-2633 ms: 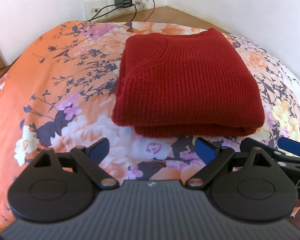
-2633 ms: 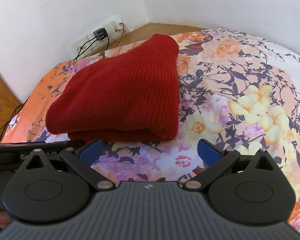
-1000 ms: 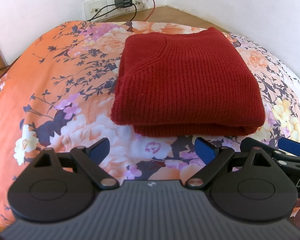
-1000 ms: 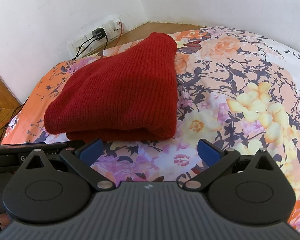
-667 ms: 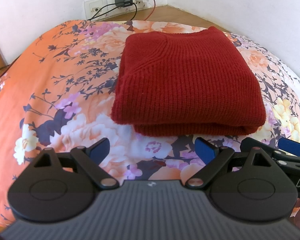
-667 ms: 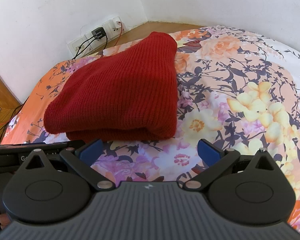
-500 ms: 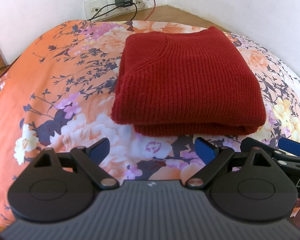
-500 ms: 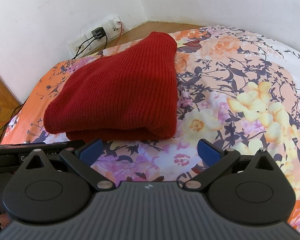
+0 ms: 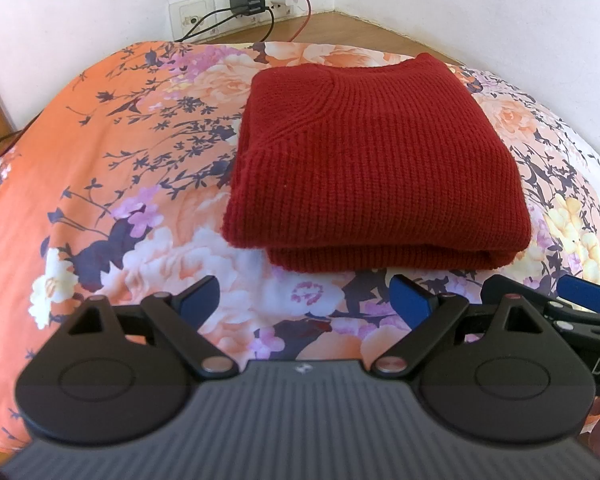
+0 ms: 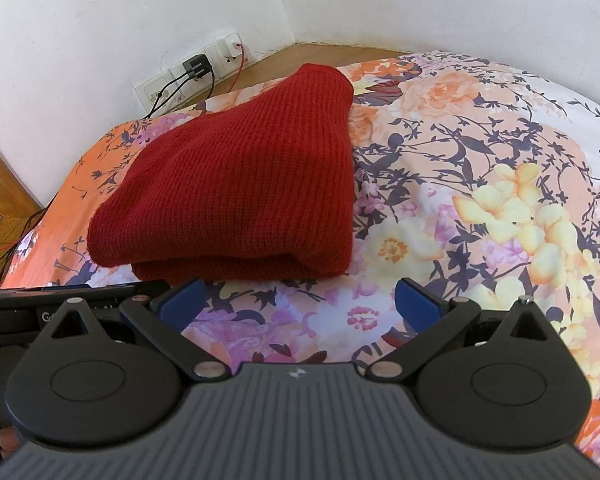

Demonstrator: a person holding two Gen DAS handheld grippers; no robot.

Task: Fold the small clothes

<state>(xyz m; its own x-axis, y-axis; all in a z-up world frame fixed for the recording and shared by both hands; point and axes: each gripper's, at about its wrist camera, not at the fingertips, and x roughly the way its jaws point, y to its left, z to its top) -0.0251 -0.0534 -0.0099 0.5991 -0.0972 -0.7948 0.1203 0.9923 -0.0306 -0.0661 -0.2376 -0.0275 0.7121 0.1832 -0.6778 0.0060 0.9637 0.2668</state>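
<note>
A red sweater (image 9: 374,160) lies folded into a thick rectangle on a floral sheet (image 9: 100,184), its doubled edge facing both cameras and the lower layer showing just under the upper one. The left gripper (image 9: 306,304) sits low over the sheet just short of that near edge, its blue-padded fingers (image 9: 198,300) spread wide and holding nothing, apart from the knit. The right gripper (image 10: 300,305) is beside it, likewise released and empty, with its left pad (image 10: 180,304) close under the sweater's front fold but not clearly touching it. In the left view the right gripper's blue tips (image 9: 586,296) show at the right margin. Behind the sheet, a strip of sockets (image 9: 236,12) on the white wall (image 9: 480,0) carries a black charger (image 9: 246,2) with cables running down to a wooden ledge (image 9: 340,26)
</note>
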